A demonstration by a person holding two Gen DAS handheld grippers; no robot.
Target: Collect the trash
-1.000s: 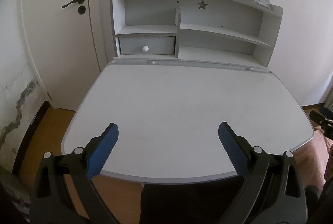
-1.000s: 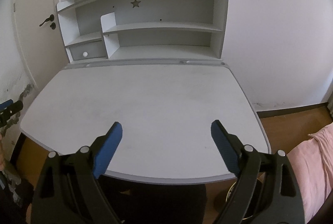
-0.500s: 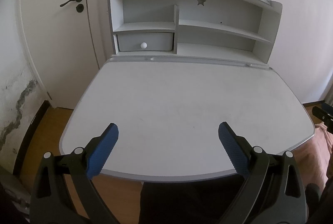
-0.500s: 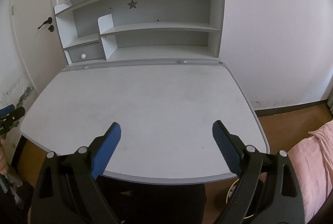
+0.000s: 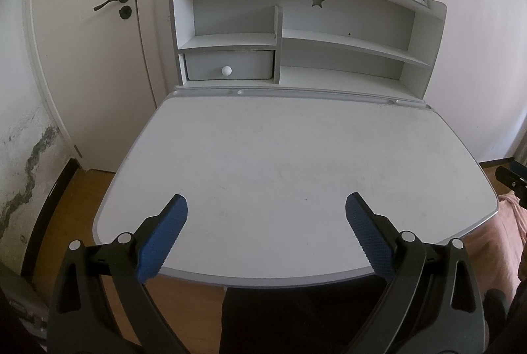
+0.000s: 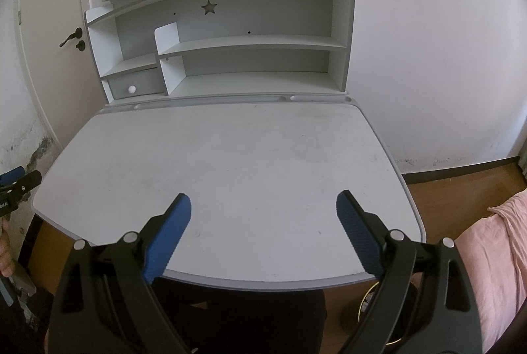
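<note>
No trash shows in either view. The white desk top (image 5: 280, 163) is bare, and it also shows bare in the right wrist view (image 6: 230, 163). My left gripper (image 5: 266, 205) is open and empty, held above the desk's front edge. My right gripper (image 6: 263, 204) is open and empty, also above the front edge. The left gripper's tip (image 6: 16, 182) shows at the left edge of the right wrist view. The right gripper's tip (image 5: 512, 179) shows at the right edge of the left wrist view.
A grey shelf unit (image 5: 296, 38) with a small drawer (image 5: 229, 67) stands at the back of the desk. A white door (image 5: 85, 41) is to the left. A round gold-rimmed bin (image 6: 375, 304) sits on the floor under the desk's right front. Pink bedding (image 6: 494, 255) lies to the right.
Both grippers have pulled back and tilted slightly, so the desk sits a little farther off. Both stay open and empty.
</note>
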